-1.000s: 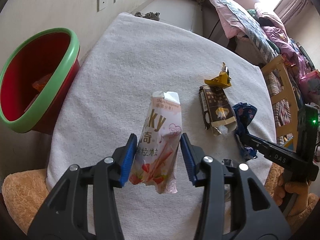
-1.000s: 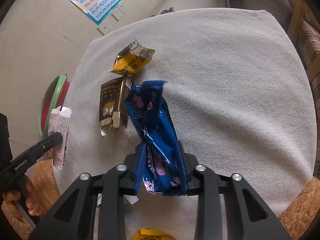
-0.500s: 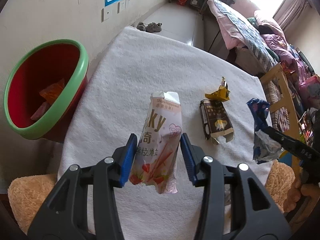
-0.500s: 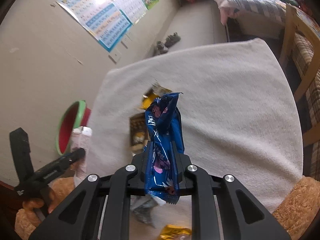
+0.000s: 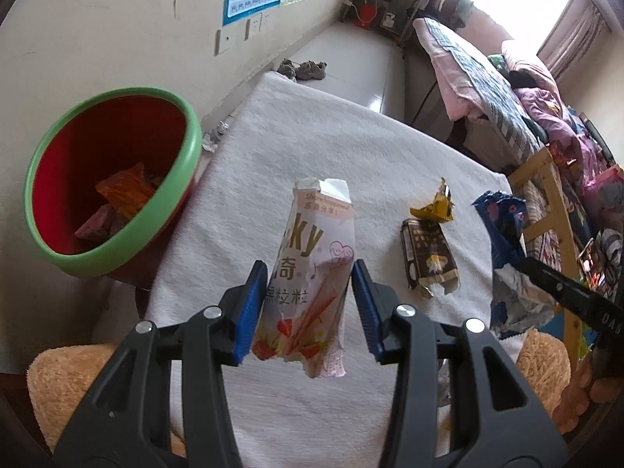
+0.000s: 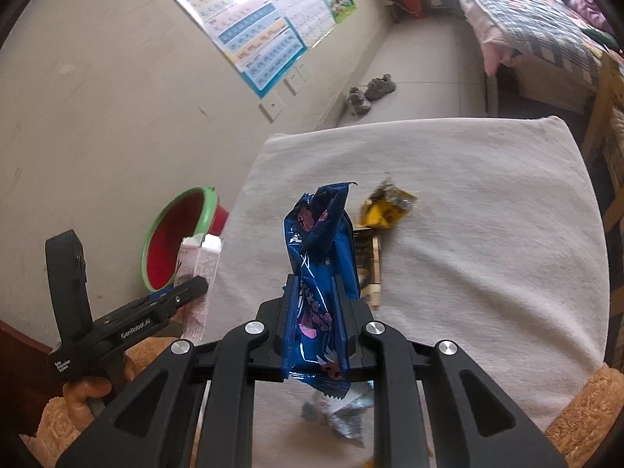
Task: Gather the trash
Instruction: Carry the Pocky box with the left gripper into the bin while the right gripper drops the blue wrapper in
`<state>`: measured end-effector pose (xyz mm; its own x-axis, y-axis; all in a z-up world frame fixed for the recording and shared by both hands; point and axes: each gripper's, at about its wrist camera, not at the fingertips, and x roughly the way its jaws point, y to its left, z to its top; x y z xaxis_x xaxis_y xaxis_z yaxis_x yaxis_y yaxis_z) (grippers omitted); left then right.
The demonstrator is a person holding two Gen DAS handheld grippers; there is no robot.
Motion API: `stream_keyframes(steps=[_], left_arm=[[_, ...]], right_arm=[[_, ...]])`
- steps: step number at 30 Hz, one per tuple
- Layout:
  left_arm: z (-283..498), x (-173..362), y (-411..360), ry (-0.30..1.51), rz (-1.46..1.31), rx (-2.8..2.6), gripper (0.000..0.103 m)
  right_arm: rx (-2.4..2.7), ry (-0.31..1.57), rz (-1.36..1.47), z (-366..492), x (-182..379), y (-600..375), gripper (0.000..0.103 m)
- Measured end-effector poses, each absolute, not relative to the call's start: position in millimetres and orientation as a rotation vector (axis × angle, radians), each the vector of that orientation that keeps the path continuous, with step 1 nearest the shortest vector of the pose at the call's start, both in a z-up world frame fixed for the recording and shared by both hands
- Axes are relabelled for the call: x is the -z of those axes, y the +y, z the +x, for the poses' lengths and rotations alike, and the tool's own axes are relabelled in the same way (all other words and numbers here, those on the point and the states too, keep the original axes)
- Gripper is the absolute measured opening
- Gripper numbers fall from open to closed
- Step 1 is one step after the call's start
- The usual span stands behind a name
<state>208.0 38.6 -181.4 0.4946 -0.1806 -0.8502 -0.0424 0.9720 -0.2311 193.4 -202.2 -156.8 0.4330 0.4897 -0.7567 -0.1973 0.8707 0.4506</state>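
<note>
Above the white-towelled counter, both claws are rising: left claw clamping a pink snack box, right claw a blue wrapper, nearing the green-rimmed red bin.

"GenRobot.AI" on left gripper; "奇" on pink wrapper
</note>
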Motion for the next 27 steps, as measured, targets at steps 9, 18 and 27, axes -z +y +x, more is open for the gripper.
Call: stream_keyframes(steps=[9, 18, 27], left_arm=[[202, 181, 64, 1.031, -0.267, 0.041, 0.043], [193, 182, 103, 1.006, -0.328, -0.030, 0.043], [189, 178, 144, 0.971, -0.355, -0.096, 0.043]], right_arm=[[-0.499, 1.063, 0.248, 191, 156, -162, 0.016], [-0.549, 1.089, 0.191, 194, 160, -124, 0.016], [-0.587, 1.075, 0.157, 215, 152, -90, 0.017]])
